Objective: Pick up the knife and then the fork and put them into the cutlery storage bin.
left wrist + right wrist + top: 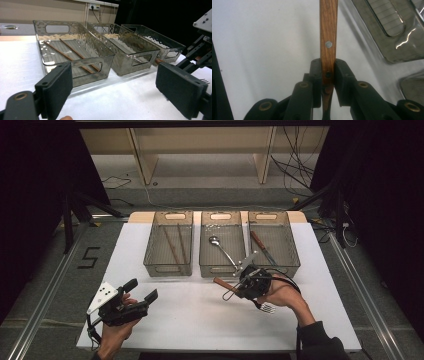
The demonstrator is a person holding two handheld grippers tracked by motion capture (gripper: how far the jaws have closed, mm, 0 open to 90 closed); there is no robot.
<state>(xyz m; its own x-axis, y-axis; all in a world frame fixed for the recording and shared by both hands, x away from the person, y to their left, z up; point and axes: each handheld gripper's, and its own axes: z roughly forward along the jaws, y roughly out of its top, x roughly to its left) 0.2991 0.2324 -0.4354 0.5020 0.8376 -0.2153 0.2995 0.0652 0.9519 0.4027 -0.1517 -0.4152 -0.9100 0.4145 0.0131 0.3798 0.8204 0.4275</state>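
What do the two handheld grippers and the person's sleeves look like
Both grippers are black, with flat rectangular jaw pads and brass-coloured pivot pins. The left gripper carries a grey three-cornered plate dotted with holes. Black cables loop off the right gripper. A dark sleeve covers the right forearm.

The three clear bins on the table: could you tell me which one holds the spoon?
The middle bin: it holds the spoon.
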